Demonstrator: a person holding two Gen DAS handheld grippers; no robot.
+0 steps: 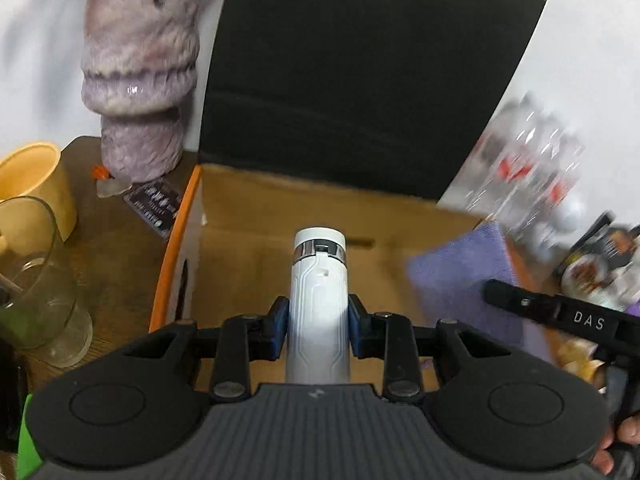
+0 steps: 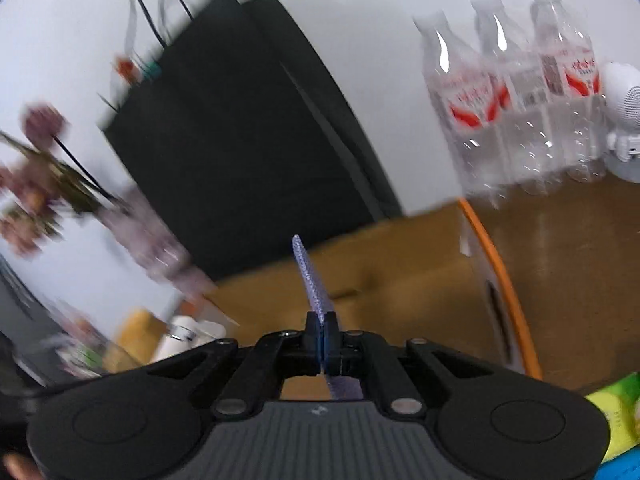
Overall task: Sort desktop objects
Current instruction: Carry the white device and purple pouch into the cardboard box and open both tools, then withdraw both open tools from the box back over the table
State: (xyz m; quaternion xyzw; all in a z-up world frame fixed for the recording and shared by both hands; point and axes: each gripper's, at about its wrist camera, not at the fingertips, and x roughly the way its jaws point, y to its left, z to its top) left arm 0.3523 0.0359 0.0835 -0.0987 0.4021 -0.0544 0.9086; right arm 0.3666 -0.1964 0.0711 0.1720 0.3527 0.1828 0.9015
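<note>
My left gripper is shut on a white bottle with a silver band and white cap, held over the open cardboard box. My right gripper is shut on a purple cloth, seen edge-on and standing up between the pads. In the left wrist view the purple cloth hangs over the box's right side, with the right gripper beside it. The white bottle also shows at lower left of the right wrist view.
A black paper bag stands behind the box. A furry purple vase, a yellow cup, a glass and a small card sit left. Clear water bottles stand right on the wooden desk.
</note>
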